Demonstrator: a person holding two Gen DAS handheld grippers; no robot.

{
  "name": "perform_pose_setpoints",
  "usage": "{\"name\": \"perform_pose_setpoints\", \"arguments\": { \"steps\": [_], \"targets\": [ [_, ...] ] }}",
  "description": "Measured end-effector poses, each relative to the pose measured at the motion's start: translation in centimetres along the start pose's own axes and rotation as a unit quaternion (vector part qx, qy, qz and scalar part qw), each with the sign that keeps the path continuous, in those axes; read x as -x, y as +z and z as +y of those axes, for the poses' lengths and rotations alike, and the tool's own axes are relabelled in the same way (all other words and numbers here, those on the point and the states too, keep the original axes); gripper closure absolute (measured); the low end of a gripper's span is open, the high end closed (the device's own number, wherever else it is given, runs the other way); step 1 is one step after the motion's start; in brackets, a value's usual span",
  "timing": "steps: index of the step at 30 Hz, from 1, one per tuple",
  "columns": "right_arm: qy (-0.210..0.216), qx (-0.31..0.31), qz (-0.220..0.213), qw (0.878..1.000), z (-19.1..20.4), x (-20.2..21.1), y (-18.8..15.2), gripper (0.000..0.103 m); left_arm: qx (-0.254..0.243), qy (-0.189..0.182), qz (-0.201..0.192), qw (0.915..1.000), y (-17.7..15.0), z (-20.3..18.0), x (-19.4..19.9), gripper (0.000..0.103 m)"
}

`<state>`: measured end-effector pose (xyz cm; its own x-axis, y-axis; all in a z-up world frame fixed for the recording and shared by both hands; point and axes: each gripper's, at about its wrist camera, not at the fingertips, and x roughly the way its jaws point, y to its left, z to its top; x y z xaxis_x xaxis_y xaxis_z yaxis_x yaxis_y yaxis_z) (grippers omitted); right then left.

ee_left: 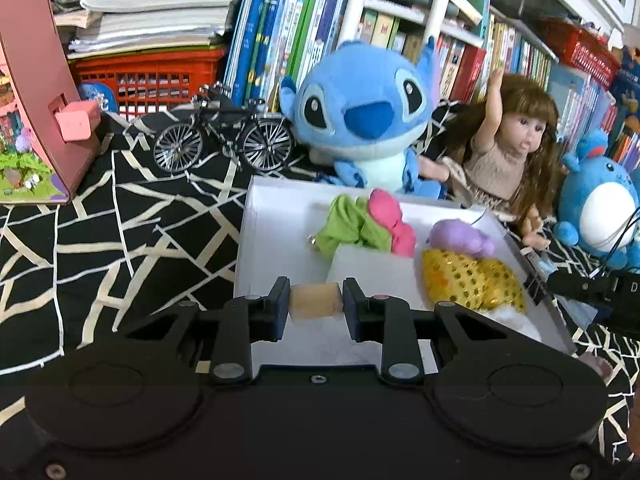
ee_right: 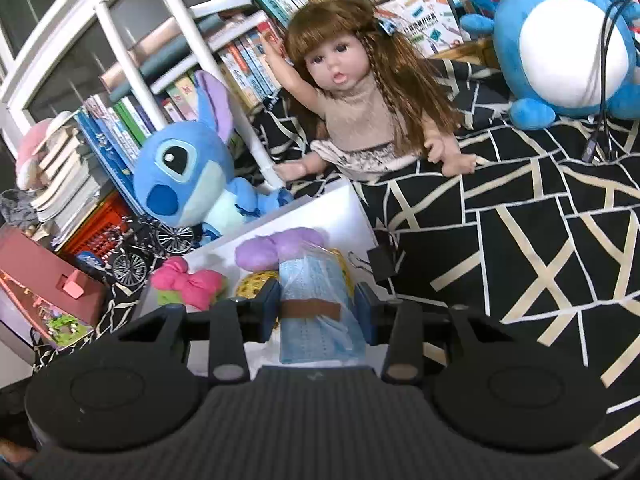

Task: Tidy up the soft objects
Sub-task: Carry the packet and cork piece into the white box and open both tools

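1. Left gripper (ee_left: 315,307): its black jaws stand narrow, clamped on a small tan foam-like block (ee_left: 314,302). It hangs over the near end of the shallow white cardboard box (ee_left: 256,216), which lies on a black cloth with cream crack lines (ee_left: 120,216).
2. Right gripper (ee_right: 318,307): its jaws are closed on a pale blue bundle of pleated cloth in clear wrap with a brown band (ee_right: 312,304), held above the same box.
3. Already in the box: a green and pink cloth flower (ee_left: 370,224), a lilac plush piece (ee_left: 460,236) and a yellow sequinned pouch (ee_left: 472,278).
4. Risk: both grippers crowd one small box. If they lower together they could knock each other, or the black binder clip (ee_left: 534,286) on the box's right rim.
5. Risk: the blue bundle is long and its wrap looks slippery. Let go above the sequinned pouch, it would likely roll off or hang over the rim.
6. Risk: a push on the light box could slide it into the blue plush alien with big ears (ee_left: 372,120) and the long-haired doll in a beige dress (ee_left: 508,148) just behind it.
7. Risk: the tan block is small. Dropped from height, it may bounce out onto the cloth.
8. Writing: the spines of the shelved books (ee_left: 280,28) carry print too small and blurred to read. One letter, seemingly a D, shows at the right edge of the left view. No brand is legible.
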<state>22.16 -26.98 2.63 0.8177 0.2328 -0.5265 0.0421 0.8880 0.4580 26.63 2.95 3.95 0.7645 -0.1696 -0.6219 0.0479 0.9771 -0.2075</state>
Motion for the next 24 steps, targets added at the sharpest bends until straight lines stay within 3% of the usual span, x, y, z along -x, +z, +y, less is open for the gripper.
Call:
{"name": "perform_pose_setpoints", "arguments": {
  "steps": [24],
  "targets": [
    [-0.025, 0.010, 0.012, 1.000, 0.1, -1.9, -1.1, 0.055, -0.018, -0.009, 0.031, 0.9993, -1.2, -1.0, -1.5, 0.076]
  ]
}}
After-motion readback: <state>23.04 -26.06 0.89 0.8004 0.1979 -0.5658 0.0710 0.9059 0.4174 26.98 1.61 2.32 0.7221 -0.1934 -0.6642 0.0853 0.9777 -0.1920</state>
